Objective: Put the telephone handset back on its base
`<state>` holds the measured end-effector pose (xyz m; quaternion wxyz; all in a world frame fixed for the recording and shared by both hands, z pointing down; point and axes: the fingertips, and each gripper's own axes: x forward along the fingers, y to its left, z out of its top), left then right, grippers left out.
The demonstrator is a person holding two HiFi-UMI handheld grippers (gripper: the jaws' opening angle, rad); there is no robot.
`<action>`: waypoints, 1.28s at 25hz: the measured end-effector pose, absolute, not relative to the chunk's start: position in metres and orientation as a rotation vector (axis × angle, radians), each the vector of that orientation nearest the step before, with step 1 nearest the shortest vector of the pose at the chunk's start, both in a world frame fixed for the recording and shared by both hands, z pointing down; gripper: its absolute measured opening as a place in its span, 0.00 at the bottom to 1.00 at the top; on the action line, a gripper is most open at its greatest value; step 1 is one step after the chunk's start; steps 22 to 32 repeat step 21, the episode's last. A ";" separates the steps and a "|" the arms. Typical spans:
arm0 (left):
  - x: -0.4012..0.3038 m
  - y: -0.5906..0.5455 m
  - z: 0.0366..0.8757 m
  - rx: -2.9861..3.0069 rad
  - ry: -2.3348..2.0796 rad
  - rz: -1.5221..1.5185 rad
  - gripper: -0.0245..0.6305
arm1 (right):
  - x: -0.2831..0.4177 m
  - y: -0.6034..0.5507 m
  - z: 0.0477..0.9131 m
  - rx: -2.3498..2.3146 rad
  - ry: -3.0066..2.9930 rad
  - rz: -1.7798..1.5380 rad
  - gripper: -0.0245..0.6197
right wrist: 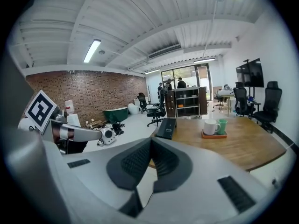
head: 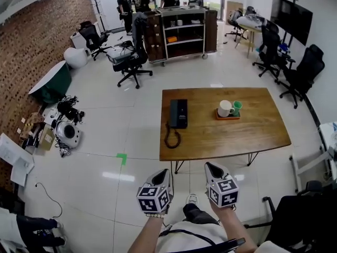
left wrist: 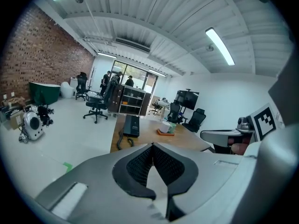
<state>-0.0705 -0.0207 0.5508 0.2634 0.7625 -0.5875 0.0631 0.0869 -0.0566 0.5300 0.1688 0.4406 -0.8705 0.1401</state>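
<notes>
The telephone (head: 178, 113) is seen lying flat near the left edge of the wooden counter (head: 253, 133), with its coiled cord (head: 171, 137) looped toward the near edge. Whether the handset is seated on the base cannot be made out. A white mug (head: 225, 108) and a green cup (head: 237, 107) are set together on a small orange tray (head: 227, 117), to the right of the telephone and apart from it. The left tongs (head: 162, 173) and the right tongs (head: 211, 167) are held side by side over the floor, short of the counter and pointed toward it. Each pair is pressed together, with nothing between the jaws.
</notes>
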 end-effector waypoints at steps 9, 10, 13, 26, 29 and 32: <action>-0.064 0.006 0.554 2.082 -1.553 0.192 0.04 | 0.087 -0.020 0.525 1.280 -2.460 0.383 0.05; -0.064 0.008 0.555 2.079 -1.551 0.188 0.04 | 0.087 -0.017 0.526 1.278 -2.458 0.381 0.05; -0.064 0.012 0.555 2.079 -1.554 0.186 0.04 | 0.087 -0.012 0.526 1.275 -2.455 0.378 0.05; -0.065 0.009 0.549 2.105 -1.547 0.184 0.04 | 0.077 -0.013 0.522 1.269 -2.459 0.358 0.05; -0.065 0.009 0.549 2.105 -1.547 0.184 0.04 | 0.077 -0.013 0.522 1.269 -2.459 0.358 0.05; -0.065 0.009 0.549 2.105 -1.547 0.184 0.04 | 0.077 -0.013 0.522 1.269 -2.459 0.358 0.05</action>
